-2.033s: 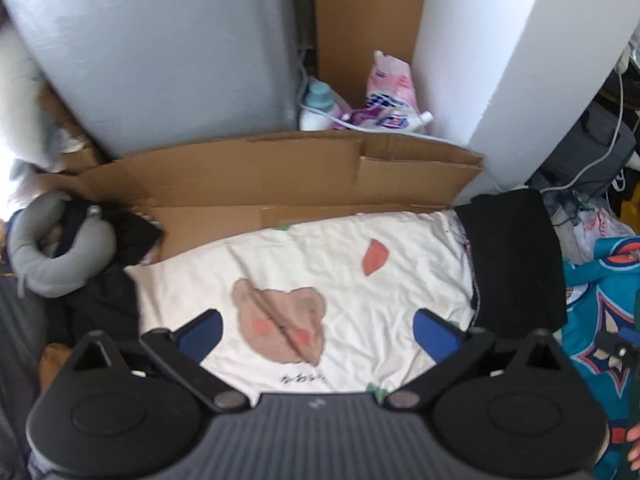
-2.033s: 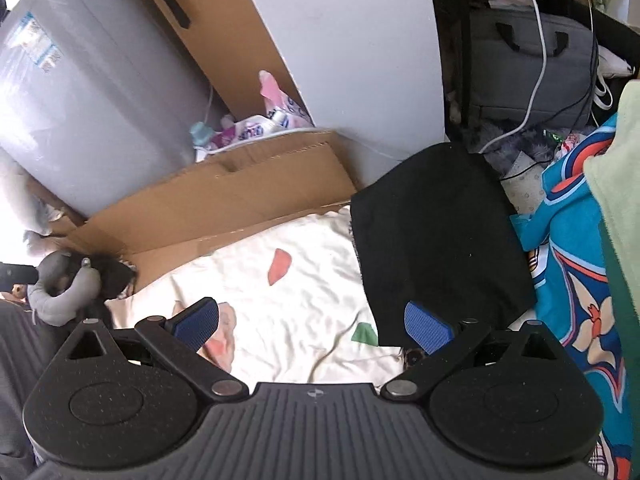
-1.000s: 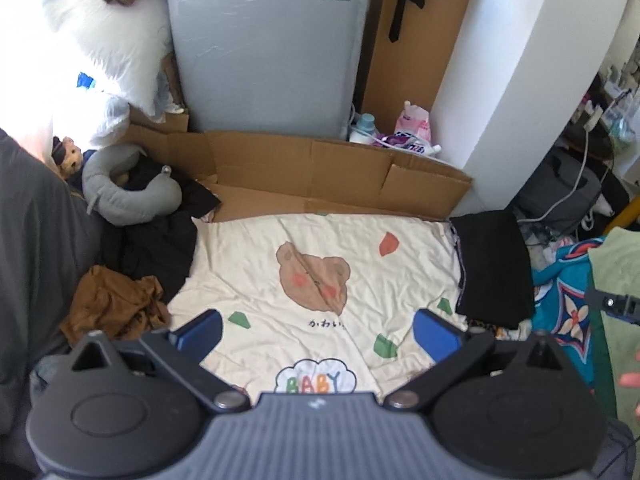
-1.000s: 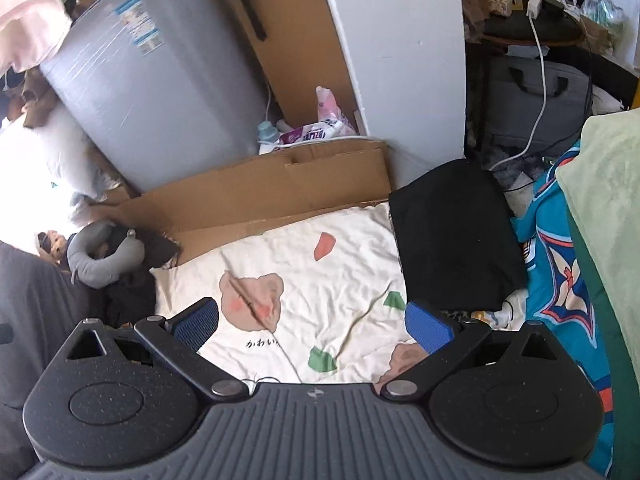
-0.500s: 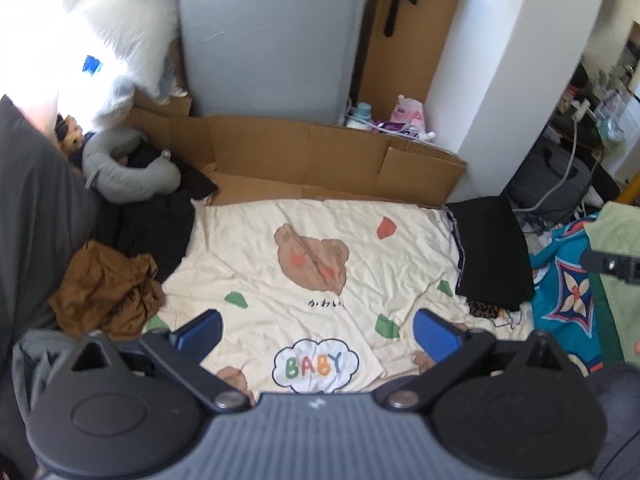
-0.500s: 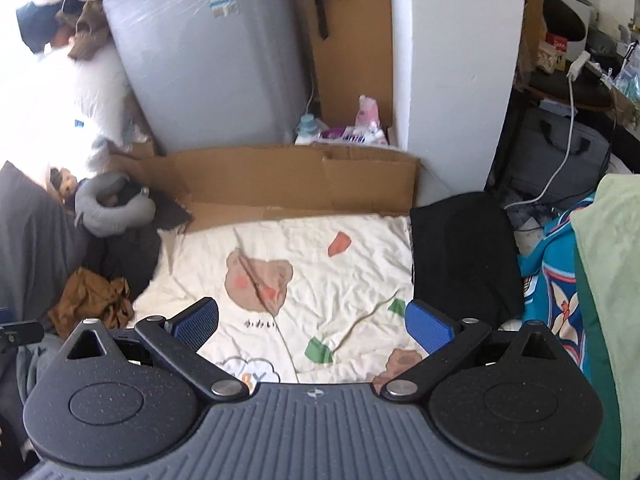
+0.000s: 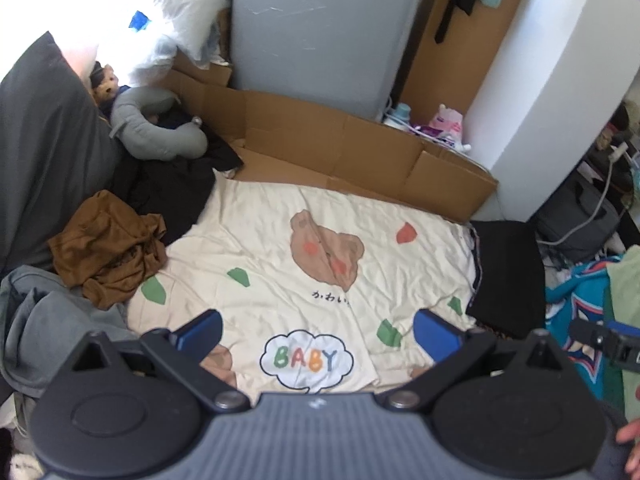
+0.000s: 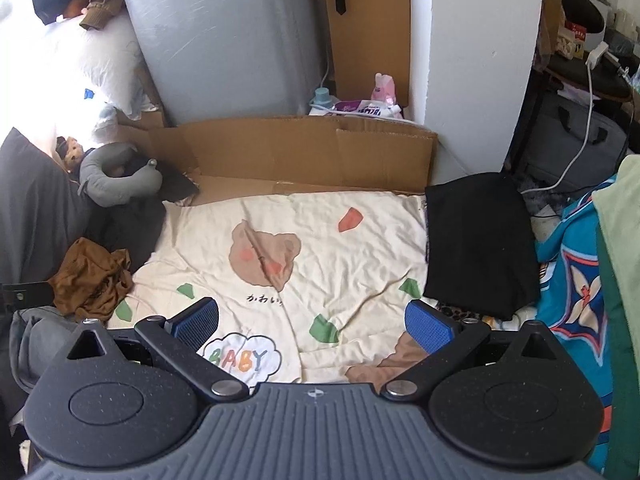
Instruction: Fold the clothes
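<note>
1. Left wrist view: the left claw (image 7: 318, 334) hangs above the cream sheet (image 7: 260, 248), its blue-padded fingers (image 7: 200, 330) spread wide with nothing between them.
2. Right wrist view: the right claw (image 8: 312, 320) is likewise wide apart and empty, raised over the same cream sheet (image 8: 360, 256).
3. The sheet lies spread and wrinkled, printed with a brown bear face (image 7: 326, 254), green and red patches and a cloud reading "BABY" (image 7: 306, 360); the cloud sits closest to the left claw.
4. A folded black garment (image 8: 478, 240) lies flat on the sheet's right edge, overlapping it; in the left wrist view this black garment (image 7: 508, 272) shows beyond the right-hand finger.
5. A crumpled brown garment (image 7: 106, 250) sits in a heap at the sheet's left edge, touching a dark pile of clothes behind it; the same brown garment (image 8: 90, 280) appears left of the right claw.
6. A grey garment (image 7: 44, 328) is bunched at lower left, just beside the brown heap.
7. A grey neck pillow (image 8: 118, 180) rests on the dark clothes at far left.
8. Flattened cardboard (image 8: 304, 156) borders the sheet's far edge, with a grey appliance (image 8: 232, 44) and a white pillar (image 8: 480, 60) standing behind it.
9. A blue patterned cloth (image 8: 572, 280) lies right of the black garment, touching it.
</note>
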`<action>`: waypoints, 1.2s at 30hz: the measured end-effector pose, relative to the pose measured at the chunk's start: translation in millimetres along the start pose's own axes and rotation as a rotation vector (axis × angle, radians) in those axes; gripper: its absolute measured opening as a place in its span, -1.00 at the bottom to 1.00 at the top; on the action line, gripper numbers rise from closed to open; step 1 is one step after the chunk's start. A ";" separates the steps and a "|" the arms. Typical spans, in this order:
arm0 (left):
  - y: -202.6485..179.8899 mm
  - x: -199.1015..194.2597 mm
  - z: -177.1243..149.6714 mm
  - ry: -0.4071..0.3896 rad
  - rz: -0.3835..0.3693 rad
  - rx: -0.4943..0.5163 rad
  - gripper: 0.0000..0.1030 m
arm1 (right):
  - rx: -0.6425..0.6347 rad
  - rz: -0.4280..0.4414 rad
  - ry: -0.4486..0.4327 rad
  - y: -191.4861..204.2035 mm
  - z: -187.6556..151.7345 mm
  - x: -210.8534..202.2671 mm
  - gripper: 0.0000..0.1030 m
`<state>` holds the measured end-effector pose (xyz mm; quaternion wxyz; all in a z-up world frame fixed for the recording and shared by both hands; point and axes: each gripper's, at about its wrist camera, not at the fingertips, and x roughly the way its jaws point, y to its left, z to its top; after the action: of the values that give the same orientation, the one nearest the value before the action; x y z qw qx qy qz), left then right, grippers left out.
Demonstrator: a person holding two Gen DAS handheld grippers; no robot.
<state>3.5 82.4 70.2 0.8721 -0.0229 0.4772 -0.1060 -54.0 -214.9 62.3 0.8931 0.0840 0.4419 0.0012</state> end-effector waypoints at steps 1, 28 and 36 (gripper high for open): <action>-2.1 1.3 -2.0 0.002 0.005 -0.006 0.99 | -0.001 0.005 0.000 0.4 -0.7 0.2 0.99; -40.6 34.8 -26.2 0.025 0.088 0.028 0.99 | -0.053 0.048 0.081 15.3 -17.6 21.1 0.99; -47.5 43.7 -28.4 0.036 0.127 0.069 0.99 | -0.027 0.060 0.087 7.4 -18.0 25.2 0.99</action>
<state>-5.2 28.7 25.3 0.8687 0.0395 0.4893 -0.0671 -52.3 -203.0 32.8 0.8736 0.0849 0.4777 0.0374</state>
